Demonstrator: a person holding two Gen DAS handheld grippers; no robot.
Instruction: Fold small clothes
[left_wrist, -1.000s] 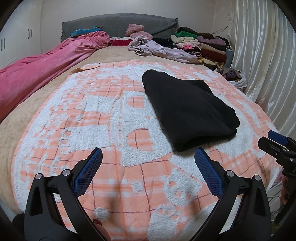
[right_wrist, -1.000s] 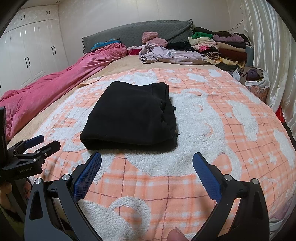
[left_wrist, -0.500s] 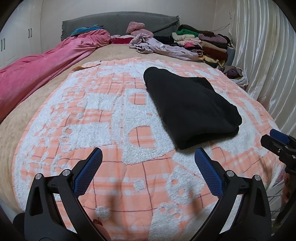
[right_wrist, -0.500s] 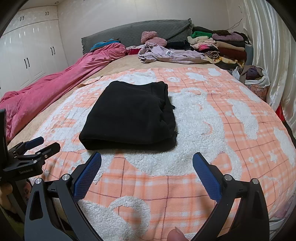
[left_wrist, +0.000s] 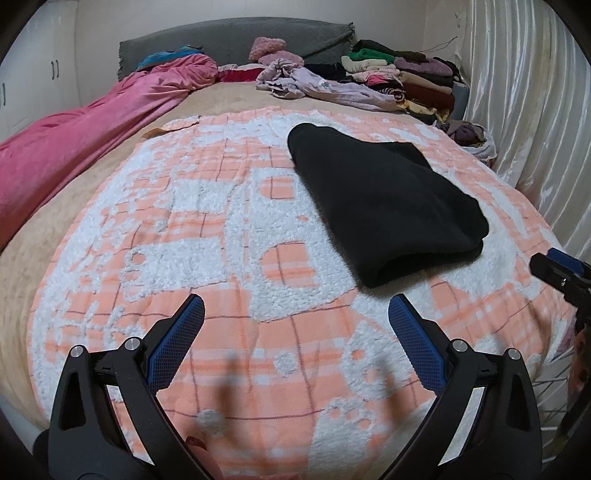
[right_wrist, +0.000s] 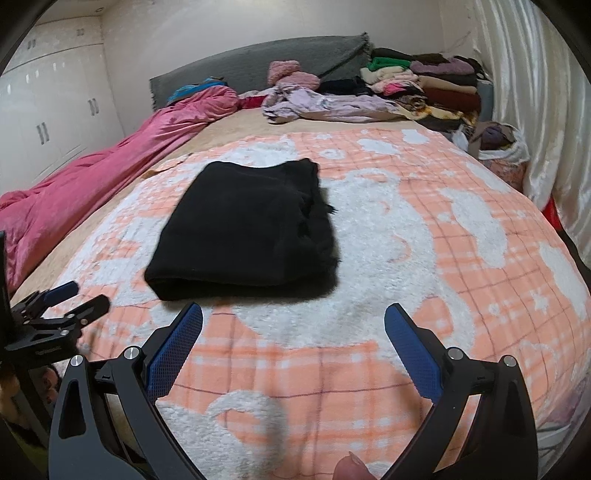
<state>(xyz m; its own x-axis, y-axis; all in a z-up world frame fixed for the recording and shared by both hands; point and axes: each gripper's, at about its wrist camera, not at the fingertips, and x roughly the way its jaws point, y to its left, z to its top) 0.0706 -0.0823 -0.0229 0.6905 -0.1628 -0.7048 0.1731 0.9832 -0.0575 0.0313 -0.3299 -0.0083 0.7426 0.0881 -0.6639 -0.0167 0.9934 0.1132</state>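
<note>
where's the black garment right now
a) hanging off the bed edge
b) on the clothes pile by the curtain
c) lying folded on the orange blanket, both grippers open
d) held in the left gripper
c: the black garment lies folded on the orange blanket, with the left gripper and right gripper open and clear of it.

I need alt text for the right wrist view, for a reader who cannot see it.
A folded black garment lies on an orange-and-white blanket, beyond the open right gripper. The left gripper shows at the left edge; a clothes pile sits far back.
</note>
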